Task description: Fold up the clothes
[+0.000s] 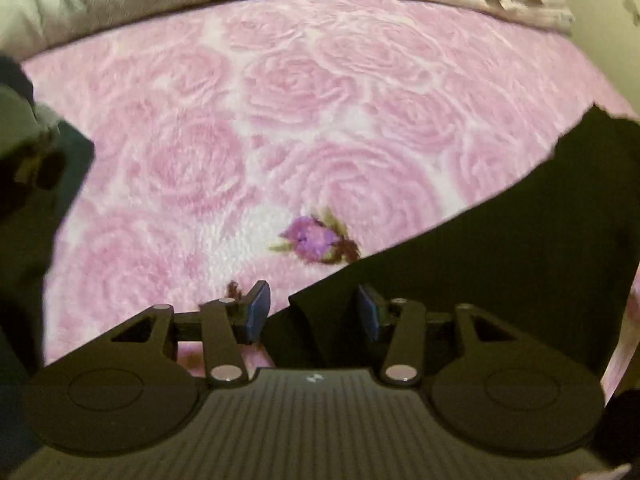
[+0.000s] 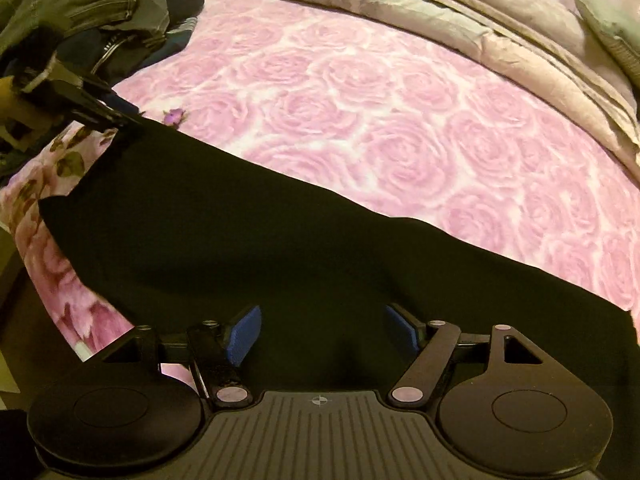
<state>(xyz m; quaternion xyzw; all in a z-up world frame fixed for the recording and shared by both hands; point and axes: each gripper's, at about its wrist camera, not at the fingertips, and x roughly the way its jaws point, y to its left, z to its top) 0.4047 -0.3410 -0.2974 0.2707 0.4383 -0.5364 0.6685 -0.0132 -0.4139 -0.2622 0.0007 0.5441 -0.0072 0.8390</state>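
A black garment (image 2: 280,248) lies spread flat along the near edge of a bed with a pink rose-print cover (image 2: 400,120). My right gripper (image 2: 324,332) hovers over the garment's near part, its blue pads wide apart and nothing pinched between them. My left gripper (image 1: 313,312) is at the garment's far corner (image 1: 320,304). That corner lies between the blue pads, with a gap showing beside the left pad. In the right wrist view the left gripper (image 2: 120,122) shows at the upper left, its tips at that same corner.
A heap of clothes (image 2: 100,20), olive and dark, sits at the bed's far left. A beige quilt (image 2: 440,12) is bunched along the far side, with a pillow (image 2: 608,28) at the right. The bed's edge drops to the floor (image 2: 12,280) on the left.
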